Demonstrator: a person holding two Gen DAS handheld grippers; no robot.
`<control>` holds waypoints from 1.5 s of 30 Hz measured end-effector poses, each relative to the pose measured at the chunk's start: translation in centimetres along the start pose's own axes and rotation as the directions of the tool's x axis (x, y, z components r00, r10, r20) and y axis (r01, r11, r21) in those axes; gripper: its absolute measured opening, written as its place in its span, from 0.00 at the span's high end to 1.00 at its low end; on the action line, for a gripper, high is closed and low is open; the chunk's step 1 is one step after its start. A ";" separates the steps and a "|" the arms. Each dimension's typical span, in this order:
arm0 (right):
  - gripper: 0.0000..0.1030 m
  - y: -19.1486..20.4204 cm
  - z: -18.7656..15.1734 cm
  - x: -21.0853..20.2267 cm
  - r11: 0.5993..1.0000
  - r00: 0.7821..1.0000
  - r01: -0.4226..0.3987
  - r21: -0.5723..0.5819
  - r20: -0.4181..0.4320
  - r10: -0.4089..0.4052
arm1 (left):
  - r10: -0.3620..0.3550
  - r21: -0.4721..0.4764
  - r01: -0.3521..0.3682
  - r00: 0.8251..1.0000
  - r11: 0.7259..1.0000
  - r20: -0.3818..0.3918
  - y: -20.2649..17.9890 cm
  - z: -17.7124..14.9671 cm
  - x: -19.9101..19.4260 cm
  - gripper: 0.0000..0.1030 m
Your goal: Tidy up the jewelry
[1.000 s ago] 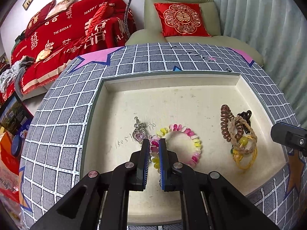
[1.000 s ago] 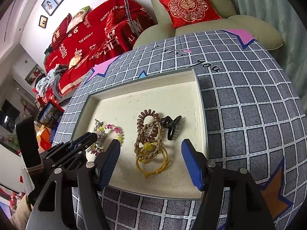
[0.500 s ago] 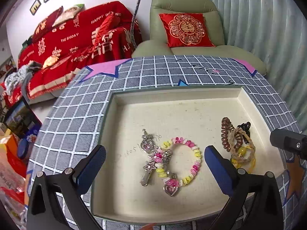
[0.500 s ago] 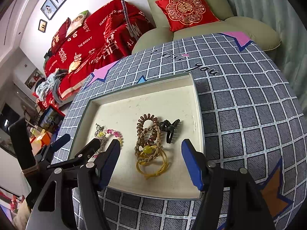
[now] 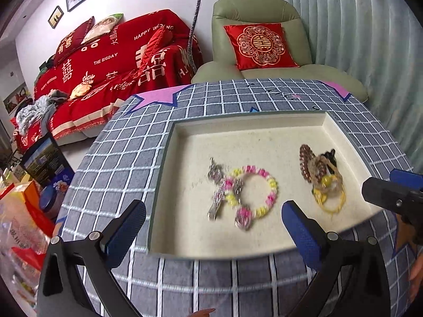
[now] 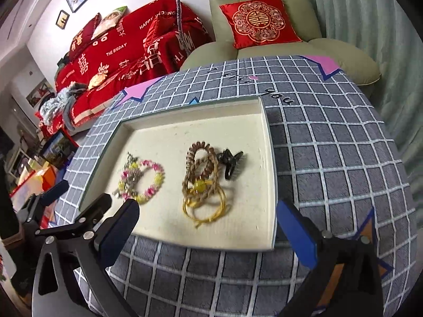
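A shallow cream tray [image 5: 264, 121] [image 6: 268, 142] sits on the grid-patterned table. In it lie a pink and yellow bead bracelet [image 5: 260, 192] [image 6: 153, 178], silver heart charms [image 5: 218, 198] [image 6: 129, 177] across its left side, and to the right a pile of brown and yellow hair ties [image 5: 321, 178] [image 6: 202, 182] with a black claw clip [image 6: 230, 162]. My left gripper [image 5: 212, 229] is open and empty, held above the tray's near edge. My right gripper [image 6: 208, 231] is open and empty, near the tray's front edge before the hair ties.
The grey grid tablecloth [image 6: 330, 158] covers a round table. A green armchair with a red cushion [image 5: 260, 45] stands behind it, and a red-covered sofa [image 5: 111, 66] at the back left. Boxes and bags [image 5: 31, 185] lie on the floor at left.
My left gripper, shut on the bracelet a second ago, has opened, let it go and drawn back toward the tray's near edge. The bracelet and charms lie in the tray. The right gripper stayed open.
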State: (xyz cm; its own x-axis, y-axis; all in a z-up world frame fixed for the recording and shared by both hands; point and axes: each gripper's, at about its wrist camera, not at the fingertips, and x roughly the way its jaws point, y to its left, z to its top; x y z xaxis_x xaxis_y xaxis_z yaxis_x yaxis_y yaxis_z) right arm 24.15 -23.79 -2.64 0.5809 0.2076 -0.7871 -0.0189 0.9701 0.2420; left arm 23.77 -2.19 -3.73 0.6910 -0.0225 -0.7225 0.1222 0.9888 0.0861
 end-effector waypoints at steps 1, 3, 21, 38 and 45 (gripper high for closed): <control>0.00 0.1 -0.3 -0.2 1.000 1.000 0.010 -0.004 -0.001 -0.010 | -0.002 -0.002 0.002 1.000 1.000 -0.001 0.0 -0.3 -0.4 0.00; 0.00 0.3 -1.0 -0.7 1.000 1.000 0.027 -0.012 -0.006 -0.027 | -0.004 -0.011 0.004 1.000 1.000 0.000 0.2 -1.1 -1.6 0.00; 0.00 4.5 -9.7 -9.4 0.990 0.988 0.116 -0.074 0.106 -0.108 | -0.019 -0.054 0.021 0.999 0.998 0.038 0.2 -8.3 -10.7 0.00; 0.00 5.9 -12.9 -14.6 0.978 0.966 0.186 -0.091 0.198 -0.165 | 0.014 -0.071 -0.005 0.993 0.997 0.121 1.2 -10.2 -16.2 0.00; 0.00 5.6 -13.5 -15.7 0.975 0.959 0.207 -0.078 0.215 -0.186 | 0.022 -0.068 -0.013 0.991 0.998 0.131 1.3 -10.8 -17.1 0.00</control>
State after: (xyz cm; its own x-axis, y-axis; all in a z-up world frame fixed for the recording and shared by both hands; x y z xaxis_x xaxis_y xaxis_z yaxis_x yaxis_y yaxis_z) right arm 3.95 -19.91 3.37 0.7354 -0.0086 -0.6776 0.0382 0.9989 0.0288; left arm 4.42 1.05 1.39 0.7810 -0.0202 -0.6242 0.0642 0.9968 0.0481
